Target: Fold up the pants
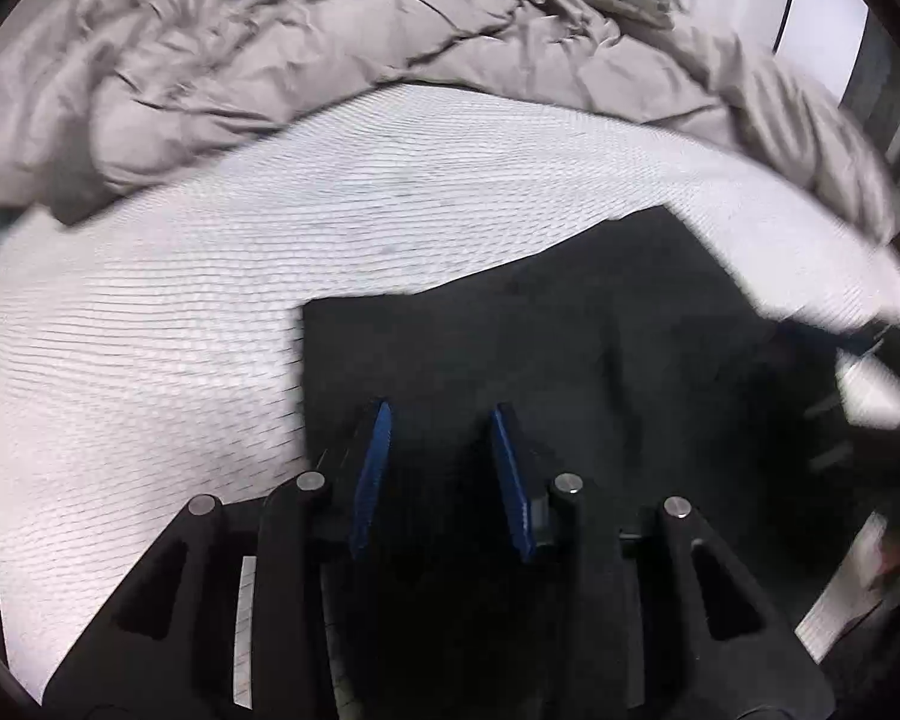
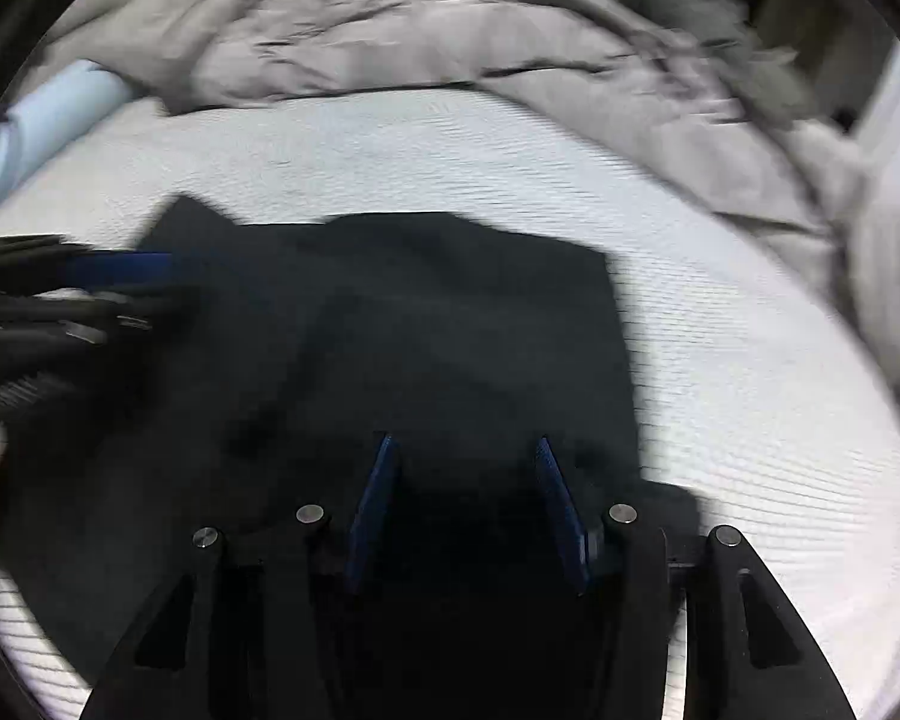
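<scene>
A: Where do the pants [image 1: 570,348] lie?

B: Flat on the white ribbed bed cover [image 1: 210,276], as a dark, roughly square folded block. In the left wrist view their far edge steps up toward the right, and their left edge runs straight down just beside the left finger of the left gripper [image 1: 441,414].

A: And that gripper, is it holding them?

B: No. Its two blue-faced fingers [image 1: 375,468] stand apart over the dark cloth, with only the fabric surface showing in the gap between them. Nothing is pinched, so I read it as open, pointing steeply down at the pants.

A: The right one?

B: The right gripper [image 2: 465,441] looks much the same from its own camera: jaws parted, a little wider than the left pair, hanging over the near right part of the pants [image 2: 420,330]. No cloth is caught between its pads [image 2: 378,492]. Whether the tips brush the fabric I cannot tell; it is dark there and blurred.

A: Can each see the other?

B: Yes. The right wrist view shows the left gripper [image 2: 108,276] at its left edge, blurred, over the left side of the pants. The left wrist view shows a dark smear at its right edge, too blurred to name.

A: What lies beyond?

B: A rumpled grey-beige duvet [image 1: 330,60] bunched along the far side of the cover, well apart from the pants, and a pale blue pillow [image 2: 60,108] at the far left in the right wrist view
</scene>
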Available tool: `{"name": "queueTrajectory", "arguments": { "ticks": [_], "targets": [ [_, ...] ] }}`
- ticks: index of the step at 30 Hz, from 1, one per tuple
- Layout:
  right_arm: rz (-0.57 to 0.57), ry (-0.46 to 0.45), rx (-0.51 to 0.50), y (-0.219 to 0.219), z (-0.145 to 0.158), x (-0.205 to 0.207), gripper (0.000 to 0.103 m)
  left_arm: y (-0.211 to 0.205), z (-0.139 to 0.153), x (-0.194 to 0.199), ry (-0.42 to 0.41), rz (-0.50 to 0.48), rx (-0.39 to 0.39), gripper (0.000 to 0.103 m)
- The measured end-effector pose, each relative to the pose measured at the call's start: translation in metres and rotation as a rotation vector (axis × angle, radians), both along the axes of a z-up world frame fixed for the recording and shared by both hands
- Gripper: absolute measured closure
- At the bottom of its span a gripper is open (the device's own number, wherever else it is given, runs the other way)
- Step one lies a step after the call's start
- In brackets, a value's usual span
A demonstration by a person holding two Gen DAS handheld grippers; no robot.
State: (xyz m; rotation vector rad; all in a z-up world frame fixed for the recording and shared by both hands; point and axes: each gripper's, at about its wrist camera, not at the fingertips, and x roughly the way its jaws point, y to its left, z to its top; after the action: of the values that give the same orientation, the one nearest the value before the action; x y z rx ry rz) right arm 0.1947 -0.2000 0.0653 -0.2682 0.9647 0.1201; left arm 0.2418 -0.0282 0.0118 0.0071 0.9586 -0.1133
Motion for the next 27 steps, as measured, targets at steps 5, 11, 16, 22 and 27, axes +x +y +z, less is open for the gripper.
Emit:
{"name": "queueTrajectory", "arguments": {
  "ticks": [5, 11, 16, 22, 27],
  "targets": [
    [-0.084, -0.075, 0.253, -0.077, 0.036, -0.032, 0.036, 0.034, 0.003, -0.041, -0.032, 0.035, -0.086, 0.033],
    [-0.155, 0.068, 0.498, -0.110, 0.004, -0.020, 0.042, 0.063, -0.030, -0.029, 0.097, 0.091, -0.317, 0.057],
    [-0.103, 0.000, 0.425, -0.087, 0.003, -0.009, 0.079, 0.065, -0.026, -0.026, 0.044, 0.100, -0.329, 0.065],
    [-0.144, 0.053, 0.337, -0.088, -0.016, 0.008, 0.063, 0.069, -0.028, -0.033, 0.023, 0.098, -0.287, 0.064],
    [-0.129, -0.013, 0.367, -0.095, 0.007, -0.017, 0.037, 0.075, 0.003, -0.075, -0.092, 0.093, -0.214, 0.055]
  ]
}}
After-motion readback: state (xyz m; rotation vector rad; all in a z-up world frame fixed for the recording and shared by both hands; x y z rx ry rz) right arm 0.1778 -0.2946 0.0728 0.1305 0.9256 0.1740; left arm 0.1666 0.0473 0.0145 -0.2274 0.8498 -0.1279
